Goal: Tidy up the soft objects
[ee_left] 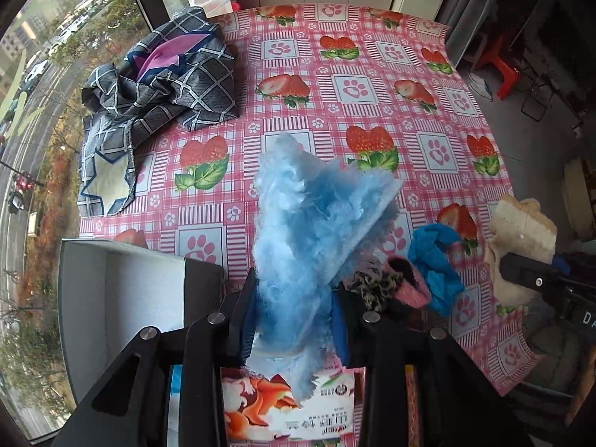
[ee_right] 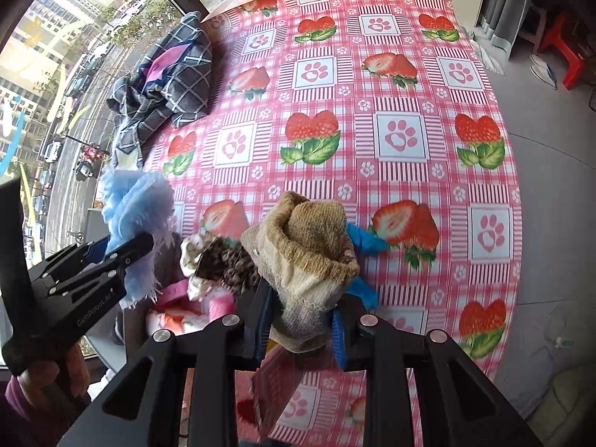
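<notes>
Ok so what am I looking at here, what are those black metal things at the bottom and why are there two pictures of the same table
Those black parts are hand-held grippers, two-finger tongs a person squeezes, one in each hand. Each carries a wide-angle camera looking along its fingers, so you get two views of one moment.

The left gripper has its own view; it is clamped on a fluffy light blue cloth. The right gripper is clamped on a beige knitted sock.

Below is a table with a pink strawberry tablecloth. On it lie a crumpled grey checked fabric, a bright blue cloth and a small pile with leopard-print and pink pieces. An open grey box sits at the left edge.
</notes>
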Demonstrator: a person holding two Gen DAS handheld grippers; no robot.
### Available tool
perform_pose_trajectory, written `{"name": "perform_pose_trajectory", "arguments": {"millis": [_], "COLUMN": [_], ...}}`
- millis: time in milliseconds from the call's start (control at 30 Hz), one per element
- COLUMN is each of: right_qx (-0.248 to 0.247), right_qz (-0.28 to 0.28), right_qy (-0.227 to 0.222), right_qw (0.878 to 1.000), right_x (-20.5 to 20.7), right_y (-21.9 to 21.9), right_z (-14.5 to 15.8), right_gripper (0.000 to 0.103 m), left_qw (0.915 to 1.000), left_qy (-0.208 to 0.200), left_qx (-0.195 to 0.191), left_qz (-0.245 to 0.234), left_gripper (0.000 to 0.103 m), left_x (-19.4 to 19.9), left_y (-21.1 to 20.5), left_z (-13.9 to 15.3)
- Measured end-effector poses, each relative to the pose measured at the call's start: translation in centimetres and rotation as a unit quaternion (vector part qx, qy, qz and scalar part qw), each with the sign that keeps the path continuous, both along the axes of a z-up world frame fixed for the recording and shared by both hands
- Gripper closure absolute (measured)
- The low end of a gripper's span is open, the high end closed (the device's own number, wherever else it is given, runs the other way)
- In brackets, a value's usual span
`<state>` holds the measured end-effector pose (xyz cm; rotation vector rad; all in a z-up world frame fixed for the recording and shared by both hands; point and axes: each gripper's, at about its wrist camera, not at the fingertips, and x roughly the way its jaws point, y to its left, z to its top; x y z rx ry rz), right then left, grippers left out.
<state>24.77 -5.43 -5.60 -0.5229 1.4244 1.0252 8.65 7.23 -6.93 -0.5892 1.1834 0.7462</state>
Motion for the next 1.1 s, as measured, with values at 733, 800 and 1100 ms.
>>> {"name": "perform_pose_trajectory", "arguments": {"millis": [733, 800, 1100], "right_qx": [-0.009, -0.014, -0.037], "right_qz": [0.006, 0.006, 0.048], "right_qy": [0.002, 0.008, 0.011], "right_qw": [1.0, 1.0, 0.998], "right_x": [-12.0, -12.8, -17.3], "right_y": [-8.3, -8.3, -6.7], "right_z": [3.6, 3.3, 2.5], "right_gripper": [0.075, 0.075, 0.075], "left_qw": [0.9982, 0.9982, 0.9984], "left_qy": [-0.038, -0.037, -0.05], "left_qx": [-0.038, -0.041, -0.022], "left_qz": [-0.025, -0.025, -0.011], "left_gripper": [0.066, 0.066, 0.066], "left_x": [-11.5, -12.1, -15.1], "left_y": [-10.3, -10.6, -10.5], "left_z": [3.8, 3.8, 5.0]}}
